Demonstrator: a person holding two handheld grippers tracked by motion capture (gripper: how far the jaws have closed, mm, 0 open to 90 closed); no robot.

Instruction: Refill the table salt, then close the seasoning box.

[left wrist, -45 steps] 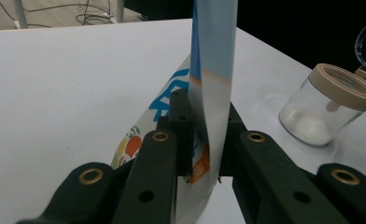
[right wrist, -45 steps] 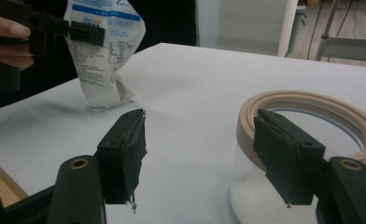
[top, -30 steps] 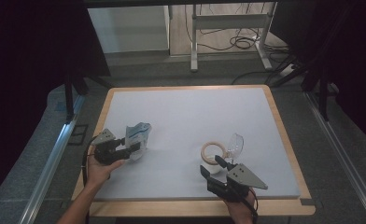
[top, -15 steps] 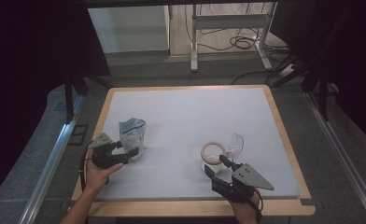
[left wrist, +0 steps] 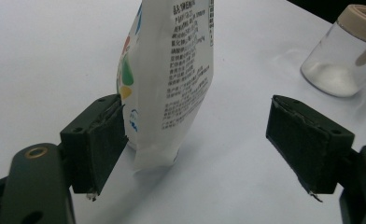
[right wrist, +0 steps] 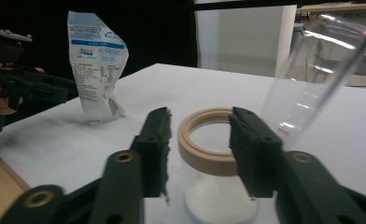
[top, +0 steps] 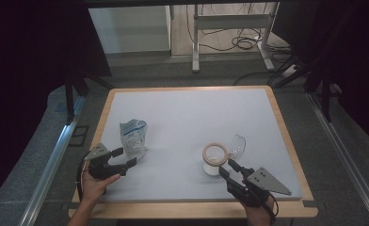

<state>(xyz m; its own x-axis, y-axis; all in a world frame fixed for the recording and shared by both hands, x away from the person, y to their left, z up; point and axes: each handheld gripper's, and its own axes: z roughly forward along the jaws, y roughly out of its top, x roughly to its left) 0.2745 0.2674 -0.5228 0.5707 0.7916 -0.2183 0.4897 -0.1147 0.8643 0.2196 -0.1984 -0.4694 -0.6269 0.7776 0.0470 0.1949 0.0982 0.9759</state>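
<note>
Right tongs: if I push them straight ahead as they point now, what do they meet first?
Most likely the jar: its tan rim sits just ahead between the right tongs, jaws apart. The exact gap is unclear.

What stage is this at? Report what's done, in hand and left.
Done: the pouch stands upright on its own; the left gripper has just been opening its jaws, clear of it. In hand: the right gripper has just been closing its jaws around the tan rim of the jar, clear lid open. Left, probably: gripping the jar firmly.
</note>
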